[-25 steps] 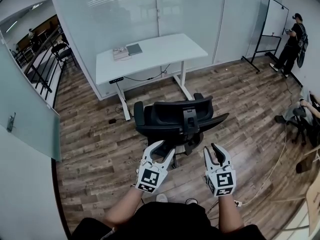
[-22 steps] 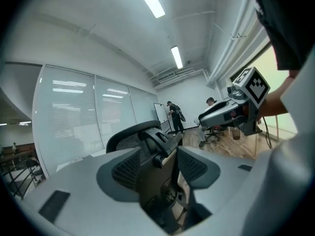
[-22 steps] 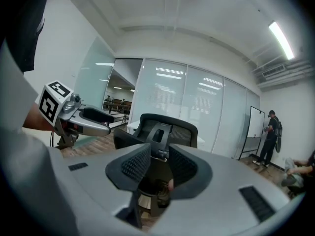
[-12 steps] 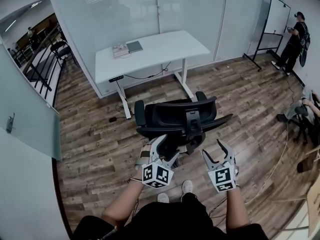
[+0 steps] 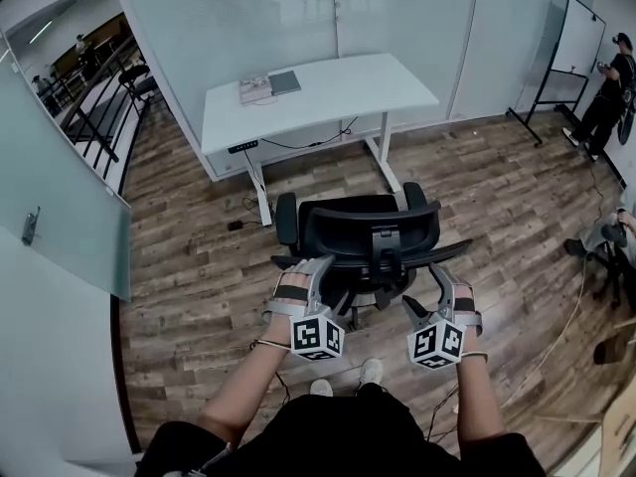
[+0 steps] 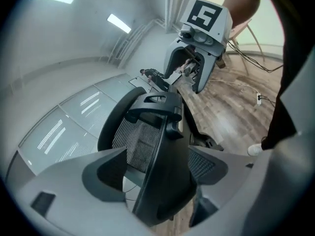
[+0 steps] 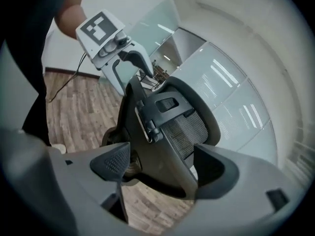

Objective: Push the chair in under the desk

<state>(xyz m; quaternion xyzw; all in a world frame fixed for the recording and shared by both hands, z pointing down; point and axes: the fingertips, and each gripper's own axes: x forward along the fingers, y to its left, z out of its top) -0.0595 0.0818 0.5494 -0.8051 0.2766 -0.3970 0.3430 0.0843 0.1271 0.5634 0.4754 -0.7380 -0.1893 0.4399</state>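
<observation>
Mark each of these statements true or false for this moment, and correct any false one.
1. The chair is already under the desk. False: the chair stands on the floor, clear of the desk.
2. Both grippers are at the chair's backrest. True: the left gripper and right gripper reach the backrest.
3. The left gripper's jaws are shut on nothing. False: both grippers' jaws stand apart, having just been opening, each with the backrest's edge between them.
4. Flat items lie on the desk. True: the flat items sit near a far corner.
</observation>
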